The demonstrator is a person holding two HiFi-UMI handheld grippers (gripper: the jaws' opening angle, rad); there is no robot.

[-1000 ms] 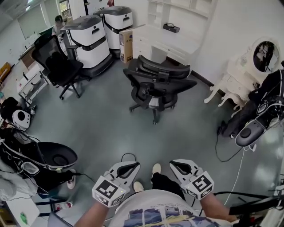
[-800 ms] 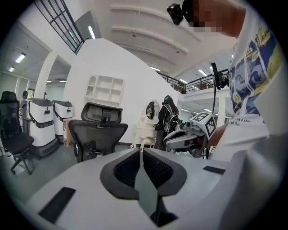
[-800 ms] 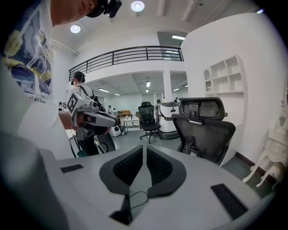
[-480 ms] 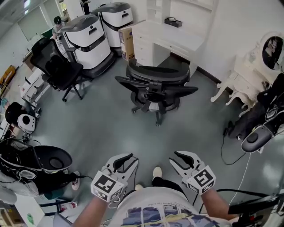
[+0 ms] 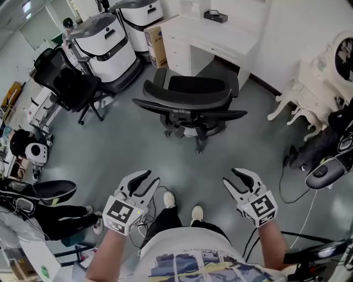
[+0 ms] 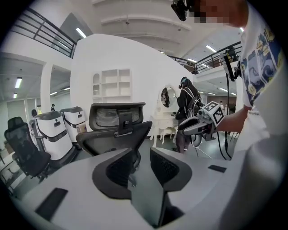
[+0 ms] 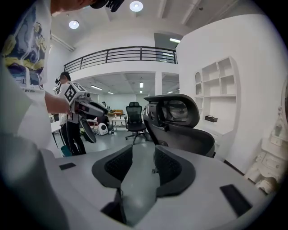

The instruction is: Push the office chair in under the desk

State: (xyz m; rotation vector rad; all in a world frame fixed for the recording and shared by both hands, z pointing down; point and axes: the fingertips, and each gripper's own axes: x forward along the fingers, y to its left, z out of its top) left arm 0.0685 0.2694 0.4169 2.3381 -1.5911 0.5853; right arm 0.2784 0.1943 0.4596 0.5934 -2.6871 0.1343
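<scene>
The left tool (image 5: 150,179) and right tool (image 5: 234,179) have drawn nearer the office chair (image 5: 190,104), jaws opening on nothing — the chair stands just before the bench (image 5: 220,36), untouched, not yet pushed under.

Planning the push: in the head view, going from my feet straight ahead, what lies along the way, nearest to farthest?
Shoes → office chair → white desk → small black object on the desk.

Black office chair (image 5: 190,103) upright, seat toward the white desk (image 5: 220,36), just before it.
</scene>
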